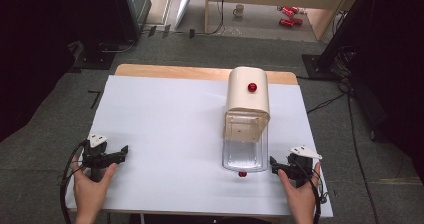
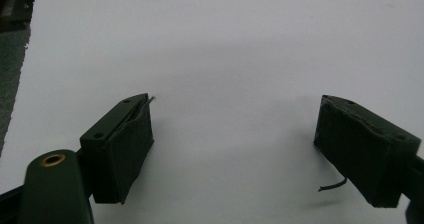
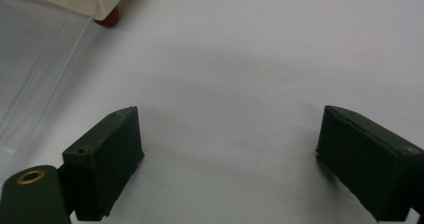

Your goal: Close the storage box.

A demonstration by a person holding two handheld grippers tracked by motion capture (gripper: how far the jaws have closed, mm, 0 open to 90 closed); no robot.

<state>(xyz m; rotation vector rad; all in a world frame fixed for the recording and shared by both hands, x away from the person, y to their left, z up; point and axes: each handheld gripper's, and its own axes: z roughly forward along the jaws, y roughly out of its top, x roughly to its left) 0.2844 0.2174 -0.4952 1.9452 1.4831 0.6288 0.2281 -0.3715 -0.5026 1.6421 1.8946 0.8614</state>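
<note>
With both grippers' jaws apart and empty, the right gripper (image 1: 273, 165) near the tabletop's front edge should square up to the clear drawer (image 1: 244, 154) before touching it.

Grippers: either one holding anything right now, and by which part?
Nothing is held. The left gripper and the right gripper both stand open over the bare white table; the right is just beside the clear drawer, not touching.
</note>
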